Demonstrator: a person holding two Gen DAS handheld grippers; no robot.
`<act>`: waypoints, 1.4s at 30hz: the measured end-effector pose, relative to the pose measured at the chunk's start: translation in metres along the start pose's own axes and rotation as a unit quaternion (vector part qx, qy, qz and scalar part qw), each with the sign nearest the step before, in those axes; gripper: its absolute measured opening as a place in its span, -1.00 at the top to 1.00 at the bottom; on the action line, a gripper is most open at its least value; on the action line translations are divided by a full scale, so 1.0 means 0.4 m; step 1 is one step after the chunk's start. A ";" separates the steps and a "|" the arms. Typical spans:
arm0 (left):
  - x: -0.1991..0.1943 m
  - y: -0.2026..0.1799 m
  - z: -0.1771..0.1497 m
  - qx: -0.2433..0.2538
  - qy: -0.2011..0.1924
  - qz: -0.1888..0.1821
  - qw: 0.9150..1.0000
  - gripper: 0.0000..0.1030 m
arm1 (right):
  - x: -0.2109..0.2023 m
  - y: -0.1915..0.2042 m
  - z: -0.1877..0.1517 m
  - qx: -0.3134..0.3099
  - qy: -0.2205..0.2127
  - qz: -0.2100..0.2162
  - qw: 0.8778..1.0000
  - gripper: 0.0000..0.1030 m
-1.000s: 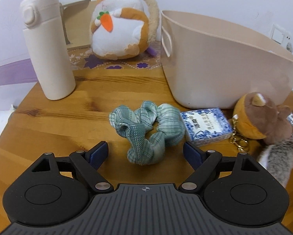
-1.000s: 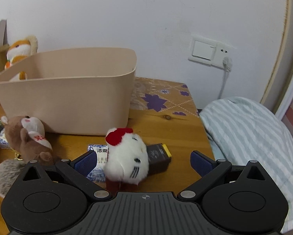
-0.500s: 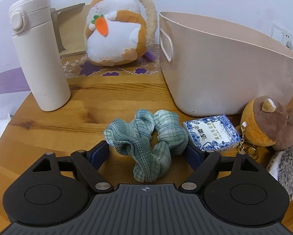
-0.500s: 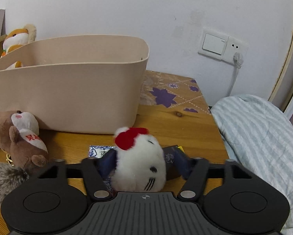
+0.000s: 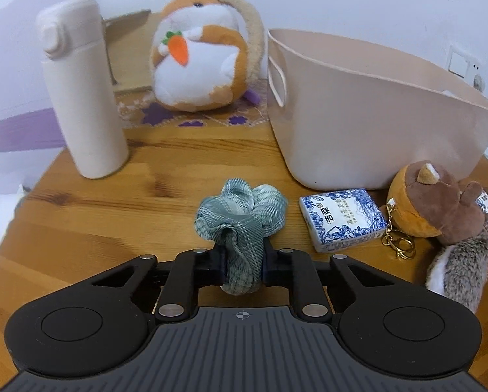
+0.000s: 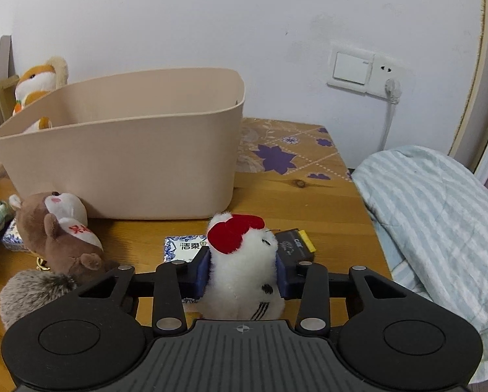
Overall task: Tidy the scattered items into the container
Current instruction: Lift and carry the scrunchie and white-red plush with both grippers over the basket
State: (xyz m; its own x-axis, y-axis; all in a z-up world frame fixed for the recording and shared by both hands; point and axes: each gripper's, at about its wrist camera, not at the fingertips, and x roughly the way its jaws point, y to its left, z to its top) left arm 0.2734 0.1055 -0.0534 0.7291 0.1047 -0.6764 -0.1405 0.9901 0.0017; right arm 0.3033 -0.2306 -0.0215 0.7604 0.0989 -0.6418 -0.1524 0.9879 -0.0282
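Grasping step: both grippers are taking hold of an item at once, each low over the wooden counter (image 5: 80,215).
Left gripper (image 5: 243,269): jaws closing, now narrow, pinching the near loop of the green plaid scrunchie (image 5: 240,215); the rest of it bunches ahead of the jaws.
Right gripper (image 6: 242,272): jaws closing on the white plush cat with a red bow (image 6: 240,261), its body squeezed between the blue pads.
Container (image 6: 123,160): beige tub standing just behind both items; what it holds I cannot tell.
Left over: blue-and-white tissue pack (image 5: 342,219), brown squirrel plush (image 5: 440,209), a dark small box (image 6: 294,245), maybe a battery.
Next move: lift each item clear of the rim, then release over the tub.
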 end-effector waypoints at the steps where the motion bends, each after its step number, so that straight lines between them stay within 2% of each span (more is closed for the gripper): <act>1: -0.011 0.002 0.000 0.002 -0.005 0.002 1.000 0.65 | -0.011 -0.002 0.000 0.002 -0.004 0.002 1.000 0.28; 10: -0.113 -0.007 0.021 0.007 -0.041 -0.026 0.999 0.65 | -0.118 0.014 0.023 -0.007 -0.049 0.016 0.999 0.28; 16: -0.165 -0.038 0.049 0.020 -0.073 -0.031 0.997 0.65 | -0.183 0.042 0.054 -0.022 -0.084 0.017 0.996 0.28; 26: -0.235 -0.100 0.167 0.044 -0.142 -0.039 0.988 0.65 | -0.221 0.061 0.159 -0.029 -0.126 0.029 0.991 0.28; 33: -0.222 -0.160 0.272 0.049 -0.170 -0.042 0.983 0.65 | -0.206 0.094 0.251 -0.023 -0.148 0.044 0.988 0.28; 42: -0.131 -0.213 0.364 0.050 -0.155 -0.030 0.986 0.65 | -0.117 0.157 0.347 -0.028 -0.142 0.052 0.988 0.28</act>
State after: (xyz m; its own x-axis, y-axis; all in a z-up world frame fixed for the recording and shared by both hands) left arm 0.3448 0.0295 0.0889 0.9060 0.0540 -0.4197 -0.0359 0.9981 0.0509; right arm 0.3457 -0.1565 0.1133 0.8843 0.2360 -0.4029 -0.2665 0.9636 -0.0205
